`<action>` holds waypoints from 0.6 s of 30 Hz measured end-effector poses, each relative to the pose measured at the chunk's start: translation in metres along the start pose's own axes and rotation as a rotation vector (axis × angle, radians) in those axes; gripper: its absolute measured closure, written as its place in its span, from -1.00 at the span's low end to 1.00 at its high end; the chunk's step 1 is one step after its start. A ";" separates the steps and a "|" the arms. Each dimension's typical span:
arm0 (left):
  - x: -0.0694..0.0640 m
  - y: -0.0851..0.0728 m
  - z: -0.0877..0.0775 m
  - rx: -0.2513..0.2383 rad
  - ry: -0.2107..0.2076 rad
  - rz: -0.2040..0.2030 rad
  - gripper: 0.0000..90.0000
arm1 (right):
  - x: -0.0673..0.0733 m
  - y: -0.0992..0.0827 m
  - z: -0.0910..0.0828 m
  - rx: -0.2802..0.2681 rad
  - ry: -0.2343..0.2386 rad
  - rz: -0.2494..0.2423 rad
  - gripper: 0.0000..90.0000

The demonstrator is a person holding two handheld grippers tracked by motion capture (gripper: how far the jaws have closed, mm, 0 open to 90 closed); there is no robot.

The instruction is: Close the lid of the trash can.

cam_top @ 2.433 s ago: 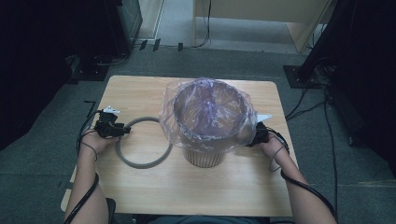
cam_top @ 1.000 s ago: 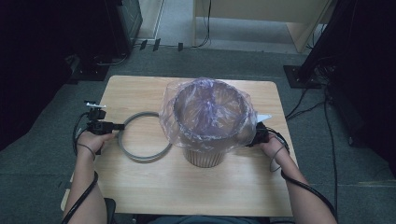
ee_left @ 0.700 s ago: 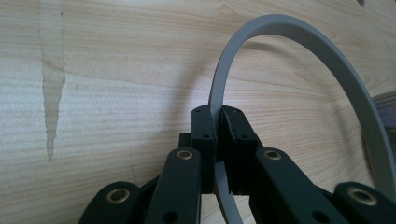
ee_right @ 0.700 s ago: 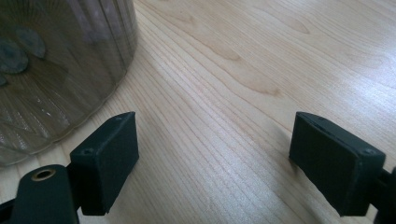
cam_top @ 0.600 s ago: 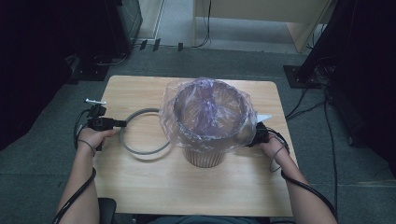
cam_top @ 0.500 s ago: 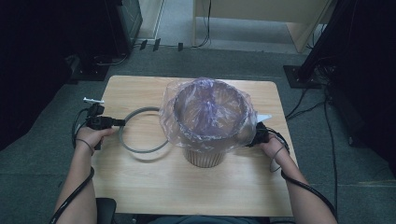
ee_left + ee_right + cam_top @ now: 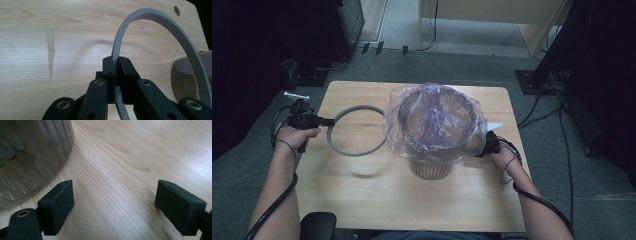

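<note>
High view: my left gripper holds a thin grey ring, a flat plastic-looking band, round and smooth, held out over the left half of the desk near its left edge. A blurred shadow lies on the wood below the ring. Just right of the ring stands a ribbed bin lined with a clear purple-tinted bag, crinkled and glossy, folded over the rim. My right gripper sits low beside the bin.

Left gripper view: jaws clamped on the ring's band, which arcs up and away over pale grained wood.

Right gripper view: jaws spread wide, nothing between them, the bin's ribbed wall to the left.
</note>
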State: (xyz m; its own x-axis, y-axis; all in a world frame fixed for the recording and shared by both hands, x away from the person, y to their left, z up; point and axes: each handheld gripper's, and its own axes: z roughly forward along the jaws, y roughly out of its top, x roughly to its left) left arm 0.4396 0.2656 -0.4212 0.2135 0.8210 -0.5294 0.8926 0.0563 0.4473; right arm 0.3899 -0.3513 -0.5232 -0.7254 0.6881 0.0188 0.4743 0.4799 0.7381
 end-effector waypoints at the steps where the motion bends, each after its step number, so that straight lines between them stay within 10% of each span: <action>1: 0.000 0.001 -0.004 0.001 -0.005 -0.003 0.87 | 0.000 0.000 0.000 0.000 0.000 0.000 -0.66; 18: -0.016 0.020 -0.051 0.021 -0.032 -0.014 0.88 | 0.000 0.000 0.000 0.000 0.000 0.000 -0.66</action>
State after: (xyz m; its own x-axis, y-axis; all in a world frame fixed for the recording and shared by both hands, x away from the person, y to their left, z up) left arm 0.4342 0.2826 -0.3671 0.2137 0.8016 -0.5584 0.9035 0.0552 0.4250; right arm 0.3899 -0.3513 -0.5232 -0.7256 0.6879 0.0187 0.4742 0.4802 0.7379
